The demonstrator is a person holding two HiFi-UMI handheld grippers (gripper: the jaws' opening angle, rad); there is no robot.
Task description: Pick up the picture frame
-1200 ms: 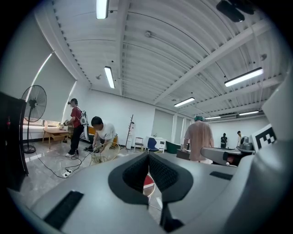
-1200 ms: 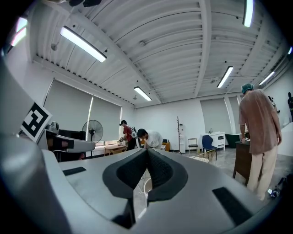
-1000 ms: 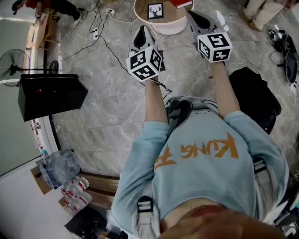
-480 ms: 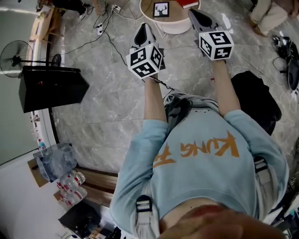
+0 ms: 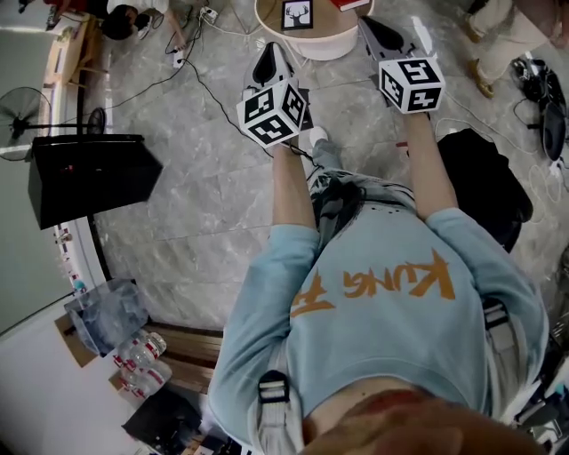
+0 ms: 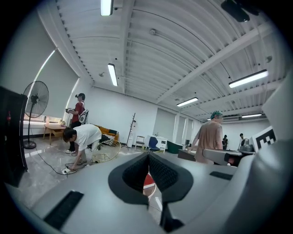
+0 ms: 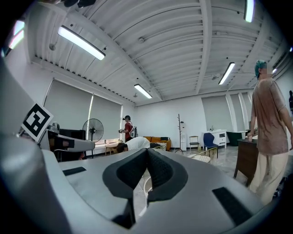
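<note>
The picture frame [image 5: 297,15], black-edged with a deer-head print, lies on a round light-wood table [image 5: 316,44] at the top of the head view, beside a red book [image 5: 352,4]. My left gripper [image 5: 272,57] is held level, short of the table's near rim, its jaws shut and empty. My right gripper [image 5: 373,29] reaches the table's right rim, also shut on nothing. In the left gripper view the gripper [image 6: 148,158] shows its black pads pressed together. The right gripper [image 7: 147,153] looks the same in its own view. Neither gripper view shows the frame.
A black speaker box [image 5: 89,178] and a floor fan [image 5: 18,133] stand at the left. Cables [image 5: 209,89] cross the marble floor. A black bag [image 5: 484,187] lies at the right. A person [image 6: 84,137] bends over cables; another person [image 6: 210,137] stands by a desk.
Both grippers have edged forward toward the table. My foot has stepped into view under the left arm, and the floor has slid back beneath me.
</note>
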